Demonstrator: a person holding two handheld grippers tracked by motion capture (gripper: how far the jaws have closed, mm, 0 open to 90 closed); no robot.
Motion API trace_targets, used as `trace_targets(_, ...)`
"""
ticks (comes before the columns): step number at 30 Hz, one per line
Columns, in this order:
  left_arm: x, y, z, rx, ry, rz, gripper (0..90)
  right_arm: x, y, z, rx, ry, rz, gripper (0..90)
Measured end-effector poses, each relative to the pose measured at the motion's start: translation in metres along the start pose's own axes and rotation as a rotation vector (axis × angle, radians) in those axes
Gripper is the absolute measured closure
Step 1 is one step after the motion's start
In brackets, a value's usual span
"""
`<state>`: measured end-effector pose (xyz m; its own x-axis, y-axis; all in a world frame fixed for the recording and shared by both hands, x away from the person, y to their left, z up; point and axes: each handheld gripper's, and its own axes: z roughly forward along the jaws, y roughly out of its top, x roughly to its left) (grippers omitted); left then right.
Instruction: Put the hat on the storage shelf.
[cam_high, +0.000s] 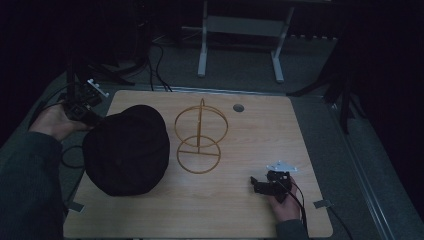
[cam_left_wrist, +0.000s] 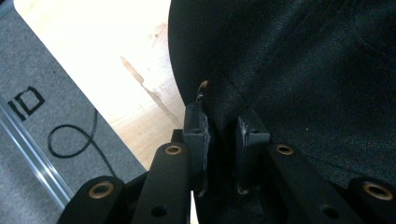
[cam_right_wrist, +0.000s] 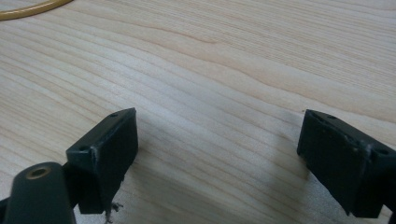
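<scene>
your left gripper (cam_left_wrist: 220, 140) pinches the black hat (cam_high: 126, 149) at its brim; your right gripper (cam_right_wrist: 217, 158) rests wide apart above bare table (cam_high: 240, 210), near the wire stand (cam_high: 200, 137).

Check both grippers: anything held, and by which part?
The left gripper is shut on the black hat, pinching its brim edge at the hat's far-left side. The right gripper is open over bare table, holding nothing.
</scene>
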<state>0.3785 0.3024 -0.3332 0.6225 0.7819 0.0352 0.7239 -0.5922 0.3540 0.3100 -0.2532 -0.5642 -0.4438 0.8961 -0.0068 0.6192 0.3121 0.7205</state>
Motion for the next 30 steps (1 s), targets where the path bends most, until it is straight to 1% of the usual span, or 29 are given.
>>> trace_targets(2,0.001,0.001,-0.003,-0.007,-0.003,-0.003,77.4,0.0,0.0,0.0,0.0,0.0,0.0,12.3)
trace_targets(7,0.001,0.005,-0.01,-0.014,0.009,-0.001,77.3,0.0,0.0,0.0,0.0,0.0,-0.001,12.3)
trace_targets(8,0.001,0.006,-0.012,-0.016,0.006,0.001,77.3,0.0,0.0,0.0,0.0,0.0,-0.001,12.3)
trace_targets(12,0.0,0.01,-0.017,-0.01,0.005,0.01,77.3,0.0,0.0,0.0,-0.001,0.0,-0.002,12.3)
trace_targets(15,-0.001,0.015,-0.023,0.001,0.015,0.019,77.3,0.0,0.0,0.0,-0.001,0.0,-0.002,12.3)
trace_targets(18,-0.001,0.018,-0.028,-0.014,0.026,0.018,77.2,0.0,0.0,0.0,-0.001,0.0,-0.002,12.3)
trace_targets(23,-0.001,0.024,-0.032,-0.017,0.024,0.016,77.1,0.0,0.0,0.0,-0.002,0.0,-0.001,12.3)
trace_targets(30,-0.002,0.03,-0.037,-0.01,0.016,0.035,77.1,0.0,0.0,0.0,-0.002,0.0,-0.001,12.3)
